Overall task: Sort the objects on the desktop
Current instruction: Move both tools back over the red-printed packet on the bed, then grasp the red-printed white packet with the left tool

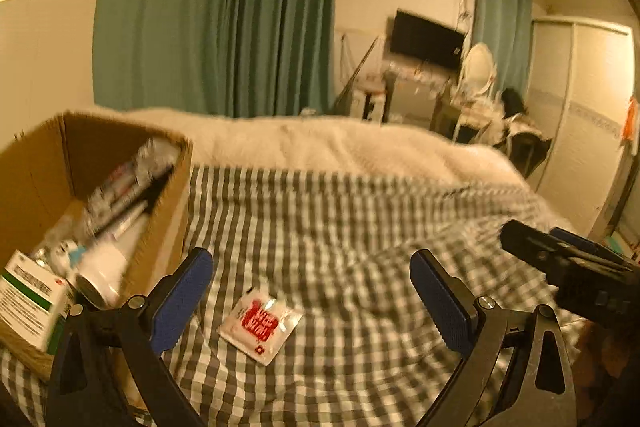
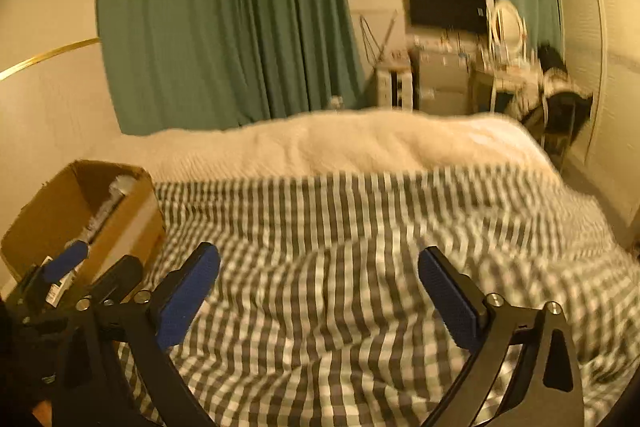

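Observation:
A white sachet with red print [image 1: 259, 323] lies on the grey-and-white checked cover [image 1: 340, 219], between and just ahead of my left gripper's blue pads. My left gripper [image 1: 312, 295] is open and empty above it. A cardboard box [image 1: 44, 167] at the left holds tubes, a white bottle [image 1: 102, 273] and a white-and-green carton [image 1: 30, 301]. My right gripper [image 2: 319, 293] is open and empty over the checked cover [image 2: 360, 227]. The box also shows in the right wrist view [image 2: 52, 211], with my left gripper [image 2: 80, 267] in front of it.
A cream fluffy blanket [image 1: 320, 143] lies across the bed beyond the checked cover. Green curtains [image 1: 216, 15], a wall TV [image 1: 426, 41], a dressing table with mirror [image 1: 476, 83] and a wardrobe [image 1: 580, 107] stand beyond. My right gripper's body [image 1: 572, 275] shows at the right.

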{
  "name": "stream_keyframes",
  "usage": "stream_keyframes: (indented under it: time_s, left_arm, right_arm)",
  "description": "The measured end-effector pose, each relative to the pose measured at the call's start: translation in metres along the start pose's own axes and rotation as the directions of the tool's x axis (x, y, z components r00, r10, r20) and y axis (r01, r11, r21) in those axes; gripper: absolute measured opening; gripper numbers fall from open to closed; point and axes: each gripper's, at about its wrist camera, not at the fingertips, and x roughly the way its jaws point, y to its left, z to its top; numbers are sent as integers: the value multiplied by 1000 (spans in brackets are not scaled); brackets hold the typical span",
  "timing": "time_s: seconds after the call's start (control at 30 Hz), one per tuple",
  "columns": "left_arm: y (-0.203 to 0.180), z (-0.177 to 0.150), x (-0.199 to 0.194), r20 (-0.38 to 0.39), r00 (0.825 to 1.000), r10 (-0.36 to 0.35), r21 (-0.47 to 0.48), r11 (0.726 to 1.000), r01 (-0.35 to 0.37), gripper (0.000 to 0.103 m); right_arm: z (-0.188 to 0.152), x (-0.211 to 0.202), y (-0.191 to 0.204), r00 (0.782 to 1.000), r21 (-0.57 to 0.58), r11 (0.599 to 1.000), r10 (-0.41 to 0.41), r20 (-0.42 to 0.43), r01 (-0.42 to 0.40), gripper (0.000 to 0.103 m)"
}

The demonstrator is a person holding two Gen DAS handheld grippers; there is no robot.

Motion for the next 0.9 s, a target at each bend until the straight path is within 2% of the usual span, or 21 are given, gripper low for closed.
stream_keyframes:
  time_s: [0.07,0.1,0.17,0.27,0.37,0.47,0.6,0.7,0.77,0.87,0.9]
  left_arm:
    - [0,-7,12,-9,999,37,14,999,-37,99]
    - [-3,-10,16,10,998,66,48,997,-66,98]
    - [-8,-17,24,23,997,75,89,993,-77,98]
    - [-1,-24,45,-78,995,55,38,998,-52,97]
    - [3,-33,59,-93,990,102,34,995,-99,96]
    - [7,-38,74,-113,980,166,31,986,-164,96]
    - [16,-47,106,-232,949,214,11,976,-218,96]
    - [26,-54,121,-312,932,185,-25,979,-203,96]
    - [28,-56,125,-326,930,171,-33,981,-191,95]
    - [28,-58,125,-324,933,154,-23,985,-171,86]
    - [27,-58,124,-321,935,151,-20,986,-166,82]
  right_arm:
    - [-8,15,-2,999,17,1000,17,-52,-16,88]
    - [-11,21,-2,998,12,1000,14,-69,-13,85]
    - [-20,34,6,993,-21,1000,-6,-115,3,80]
    - [-32,48,13,986,-53,998,-23,-163,14,71]
    - [-40,55,10,981,-51,999,-28,-191,18,69]
    - [-44,62,8,977,-30,999,-19,-210,13,69]
    - [-50,72,11,969,-27,1000,-5,-246,-2,69]
    - [-55,83,19,964,-48,999,-9,-267,-4,69]
    - [-59,89,23,959,-59,998,-11,-283,-5,69]
    - [-68,101,24,945,-88,996,-38,-325,10,69]
    - [-71,103,24,942,-98,995,-50,-332,18,65]
